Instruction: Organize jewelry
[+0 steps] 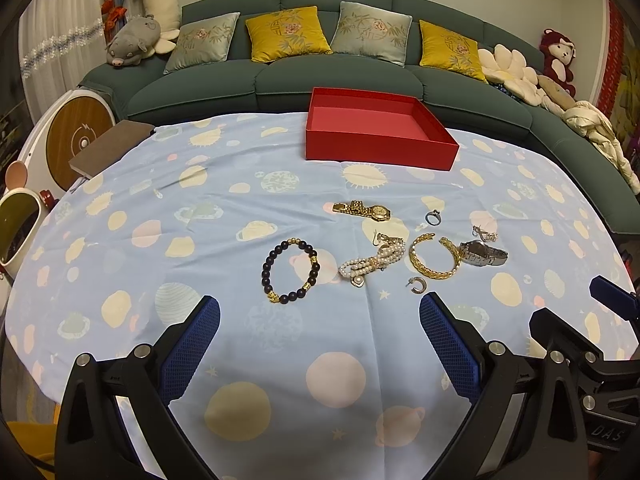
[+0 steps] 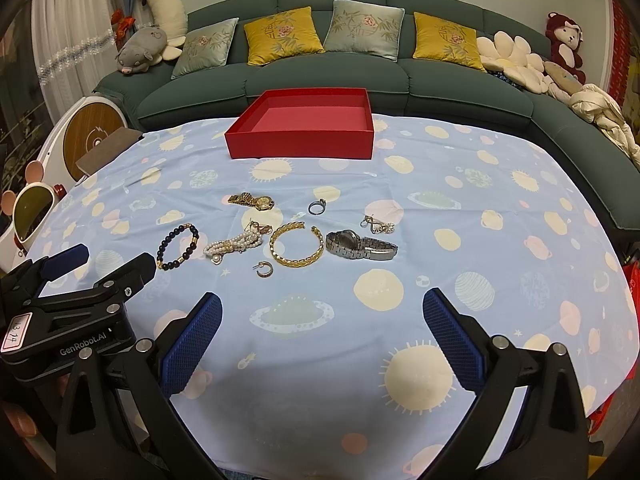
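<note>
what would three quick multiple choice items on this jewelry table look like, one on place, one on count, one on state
1. Where does the red box sit relative to the jewelry?
A. On the far side, toward the sofa
B. Among the pieces
C. On the near edge, by the tongs

2. How many watches lie on the tablecloth?
A. One
B. Two
C. Three

3. What state is the red box in?
A. Lidded
B. Open and empty
C. Open, holding a bracelet

Answers:
1 A: it stands beyond every piece, in front of the sofa.
2 B: a gold watch and a silver watch show.
3 B: its bare floor is visible, nothing inside.
</note>
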Available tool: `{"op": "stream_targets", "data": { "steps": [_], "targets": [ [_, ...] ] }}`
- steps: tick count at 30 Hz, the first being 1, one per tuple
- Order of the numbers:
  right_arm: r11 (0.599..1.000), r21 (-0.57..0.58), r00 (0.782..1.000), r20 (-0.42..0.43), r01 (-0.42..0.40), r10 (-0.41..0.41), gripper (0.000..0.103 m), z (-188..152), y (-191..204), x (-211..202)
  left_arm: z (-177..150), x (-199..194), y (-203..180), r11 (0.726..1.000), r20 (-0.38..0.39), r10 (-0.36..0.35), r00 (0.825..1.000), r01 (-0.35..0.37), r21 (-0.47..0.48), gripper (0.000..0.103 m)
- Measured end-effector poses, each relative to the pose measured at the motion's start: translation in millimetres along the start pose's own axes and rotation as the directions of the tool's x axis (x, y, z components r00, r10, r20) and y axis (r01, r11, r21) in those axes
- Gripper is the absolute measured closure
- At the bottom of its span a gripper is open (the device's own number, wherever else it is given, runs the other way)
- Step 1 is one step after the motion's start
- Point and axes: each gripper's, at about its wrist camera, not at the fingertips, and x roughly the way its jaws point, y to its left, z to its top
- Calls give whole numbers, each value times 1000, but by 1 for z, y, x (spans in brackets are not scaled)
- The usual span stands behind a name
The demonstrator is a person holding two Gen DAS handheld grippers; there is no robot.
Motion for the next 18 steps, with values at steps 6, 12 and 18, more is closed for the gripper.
{"op": "stream_targets", "data": {
  "steps": [6,12,18],
  "targets": [
    [1000,1,1000,0,-1,1,5,0,0,0,0,0,-1,1000,-2,-1,1000,1,-3,6],
    [1000,0,1000,0,0,0,5,0,0,0,0,0,0,1000,-1,-1,1000,1,-2,6],
    [1000,-4,1000,-5,-6,6,5,0,0,2,2,2,3,1000,-19,-3,1000,2,-15,6]
  ]
}}
